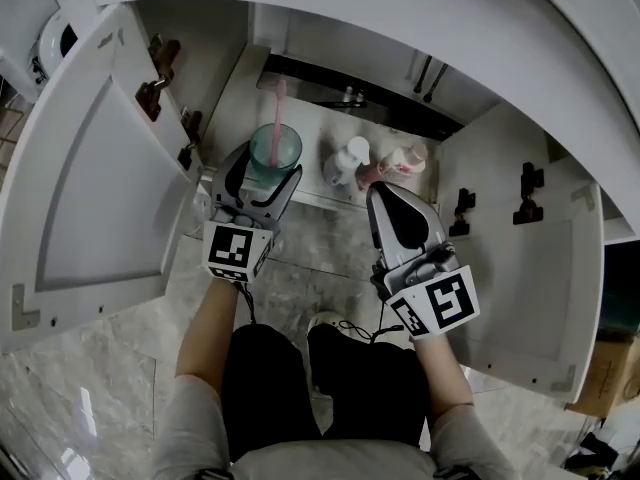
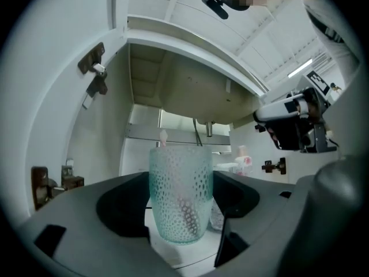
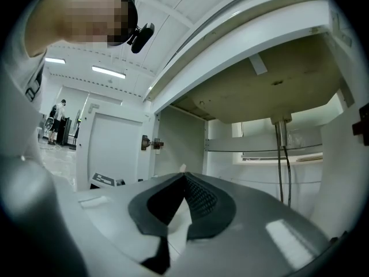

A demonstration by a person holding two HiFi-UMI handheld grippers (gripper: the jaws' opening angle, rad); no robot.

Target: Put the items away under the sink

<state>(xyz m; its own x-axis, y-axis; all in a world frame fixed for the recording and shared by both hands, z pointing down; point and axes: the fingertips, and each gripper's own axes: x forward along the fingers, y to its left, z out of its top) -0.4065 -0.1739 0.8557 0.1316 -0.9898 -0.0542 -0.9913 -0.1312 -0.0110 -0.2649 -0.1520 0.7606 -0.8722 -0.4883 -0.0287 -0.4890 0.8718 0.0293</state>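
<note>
The cup (image 2: pixel 180 198) at bottom centre was see-through teal, plastic or glass, couldn't tell which, and dimpled all over. Left gripper (image 1: pixel 268 173) and right gripper (image 3: pixel 183 180) were both matt grey plastic, and the right one's pads (image 3: pixel 202 198) had a fine ribbed texture. The cabinet door (image 1: pixel 90 188) on the left was smooth white with a slight sheen, and its hinges (image 1: pixel 157 76) were dark metal. The floor (image 1: pixel 110 368) was glossy marble-look tile. The drain pipe (image 3: pixel 281 137) was shiny metal.

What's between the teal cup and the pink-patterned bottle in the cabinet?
A white bottle stands between the teal cup and the pink-patterned bottle. The head view shows it.
</note>
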